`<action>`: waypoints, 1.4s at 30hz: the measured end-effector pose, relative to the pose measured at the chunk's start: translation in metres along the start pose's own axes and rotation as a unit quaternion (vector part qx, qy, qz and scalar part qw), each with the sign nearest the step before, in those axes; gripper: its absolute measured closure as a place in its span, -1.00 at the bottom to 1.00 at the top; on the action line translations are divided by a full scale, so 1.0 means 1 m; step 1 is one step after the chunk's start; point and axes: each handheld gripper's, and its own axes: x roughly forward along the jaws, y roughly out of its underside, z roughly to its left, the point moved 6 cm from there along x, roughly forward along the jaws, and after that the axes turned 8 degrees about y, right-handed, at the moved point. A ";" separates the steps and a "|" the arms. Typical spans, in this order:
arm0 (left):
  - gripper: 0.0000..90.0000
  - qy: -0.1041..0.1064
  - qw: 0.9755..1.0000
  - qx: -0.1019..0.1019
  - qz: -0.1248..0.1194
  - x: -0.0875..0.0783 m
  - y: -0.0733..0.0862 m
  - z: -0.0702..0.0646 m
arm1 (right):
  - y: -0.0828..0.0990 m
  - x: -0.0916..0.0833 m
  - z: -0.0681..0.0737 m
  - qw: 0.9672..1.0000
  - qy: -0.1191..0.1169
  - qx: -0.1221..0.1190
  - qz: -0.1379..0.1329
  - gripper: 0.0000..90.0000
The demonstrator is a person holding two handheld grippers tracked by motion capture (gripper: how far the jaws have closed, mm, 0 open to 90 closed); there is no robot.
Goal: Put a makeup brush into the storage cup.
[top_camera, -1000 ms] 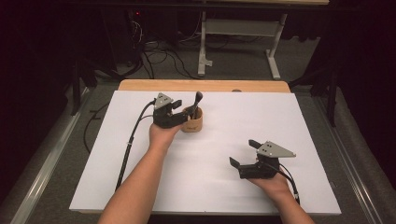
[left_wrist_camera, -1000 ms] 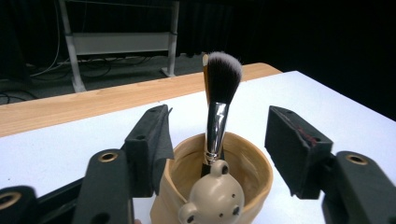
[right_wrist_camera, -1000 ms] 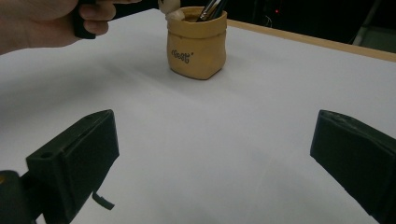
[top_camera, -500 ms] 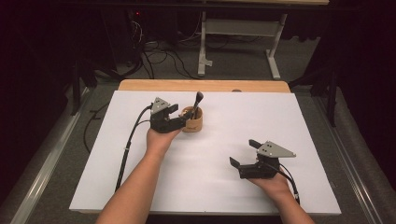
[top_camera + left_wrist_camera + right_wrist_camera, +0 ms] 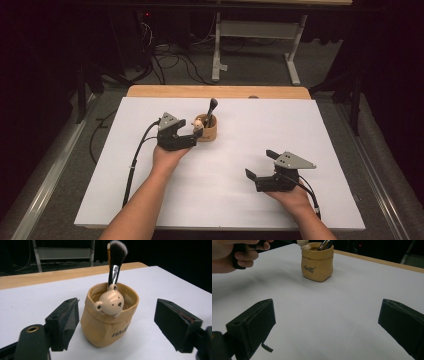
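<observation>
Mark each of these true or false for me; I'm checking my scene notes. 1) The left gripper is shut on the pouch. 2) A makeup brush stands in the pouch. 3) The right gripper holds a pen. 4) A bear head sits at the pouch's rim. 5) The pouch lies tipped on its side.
1) False. The left gripper is open, its jaws either side of the tan pouch without touching it.
2) True. The makeup brush stands in it, bristles up.
3) False. The right gripper is open and empty above the white table.
4) True. The bear head sits there.
5) False. It stands upright.
</observation>
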 end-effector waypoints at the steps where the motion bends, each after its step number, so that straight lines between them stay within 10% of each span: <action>1: -0.59 0.000 1.000 0.000 -0.001 -0.001 0.001 0.000 | 0.000 0.000 0.000 1.000 0.000 -0.001 0.000 -0.95; 18: -0.99 0.011 1.000 0.017 0.018 -0.028 0.022 -0.013 | 0.000 -0.001 0.000 1.000 0.002 -0.001 0.000 -0.95; 42: -1.00 0.041 0.998 0.043 0.033 -0.079 0.059 -0.043 | -0.002 -0.005 0.002 1.000 0.002 0.000 -0.008 -0.98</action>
